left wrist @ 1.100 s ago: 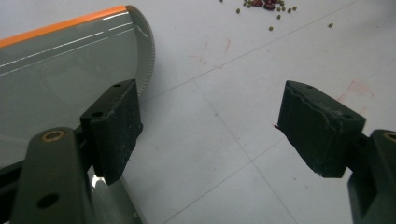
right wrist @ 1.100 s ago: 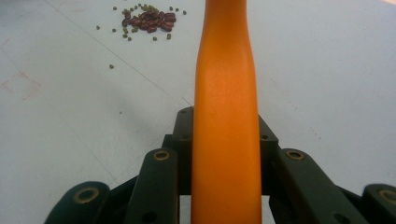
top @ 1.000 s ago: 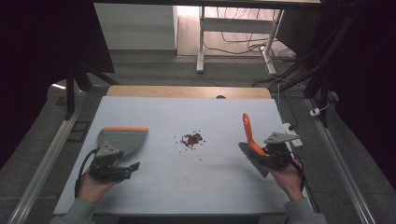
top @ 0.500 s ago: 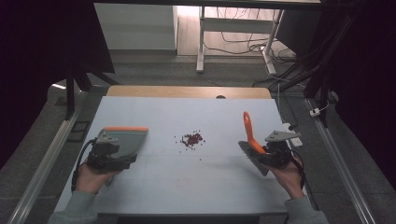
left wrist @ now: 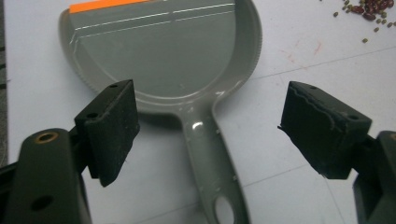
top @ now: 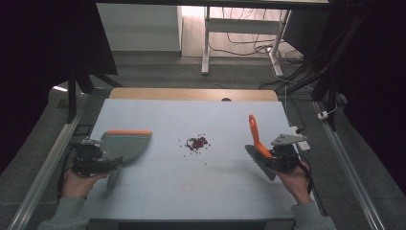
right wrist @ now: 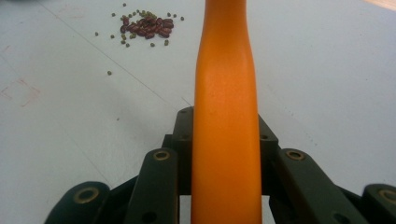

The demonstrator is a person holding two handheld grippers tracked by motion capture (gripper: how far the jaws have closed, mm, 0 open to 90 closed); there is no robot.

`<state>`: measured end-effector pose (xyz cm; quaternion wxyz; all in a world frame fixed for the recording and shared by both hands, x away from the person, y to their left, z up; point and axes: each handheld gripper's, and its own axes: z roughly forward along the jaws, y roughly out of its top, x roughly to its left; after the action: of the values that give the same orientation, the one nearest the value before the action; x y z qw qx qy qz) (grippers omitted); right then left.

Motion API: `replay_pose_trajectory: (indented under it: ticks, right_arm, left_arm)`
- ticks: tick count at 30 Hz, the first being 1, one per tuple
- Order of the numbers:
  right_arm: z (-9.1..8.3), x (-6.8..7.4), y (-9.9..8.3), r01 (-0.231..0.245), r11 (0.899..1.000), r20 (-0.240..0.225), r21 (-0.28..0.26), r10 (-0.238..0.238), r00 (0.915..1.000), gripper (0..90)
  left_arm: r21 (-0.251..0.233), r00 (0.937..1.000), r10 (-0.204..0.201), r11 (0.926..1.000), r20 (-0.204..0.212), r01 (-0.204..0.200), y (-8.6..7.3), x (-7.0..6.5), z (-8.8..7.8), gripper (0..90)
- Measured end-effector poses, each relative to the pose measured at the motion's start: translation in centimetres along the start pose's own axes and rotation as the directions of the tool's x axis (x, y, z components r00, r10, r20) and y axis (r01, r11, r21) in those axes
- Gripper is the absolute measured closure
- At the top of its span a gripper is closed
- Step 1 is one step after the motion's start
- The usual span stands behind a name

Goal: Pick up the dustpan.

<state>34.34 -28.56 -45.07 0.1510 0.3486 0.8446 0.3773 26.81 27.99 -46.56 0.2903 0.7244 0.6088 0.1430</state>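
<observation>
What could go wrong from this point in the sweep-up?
1. The left gripper, whose jaws have just been opening, stands open around the grey dustpan handle without gripping; closing off-centre might twist the pan.
2. The right gripper holds the orange-handled brush by its handle; a brisk stroke may scatter the small beans.
3. Stray beans may be missed.

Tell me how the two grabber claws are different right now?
The left gripper is open, its jaws just widened, with the grey dustpan lying unheld on the table between them. The right gripper is shut on the orange brush. Both are black and hand-held.
</observation>
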Motion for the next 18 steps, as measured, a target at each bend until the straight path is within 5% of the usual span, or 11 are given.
replay_pose_trajectory:
  ticks: [5,8,18]
  right_arm:
    - [0.1,0.1,0.0,0.003,1.0,-0.002,0.004,-0.003,1.0,70.7]
    - [0.2,0.1,-0.1,0.004,1.0,-0.003,0.009,-0.004,1.0,70.6]
    - [0.7,0.4,-0.1,0.008,1.0,-0.004,0.024,-0.008,1.0,70.7]
  left_arm:
    - [0.015,0.9999,-0.014,0.9998,0.01,0.013,-0.2,0.5,-0.8,17.8]
    - [0.078,0.9984,0.019,0.9968,-0.053,-0.014,-0.2,0.3,-0.6,17.8]
    - [0.131,0.9998,0.0,0.9913,0.02,-0.002,-0.5,0.1,1.1,16.3]
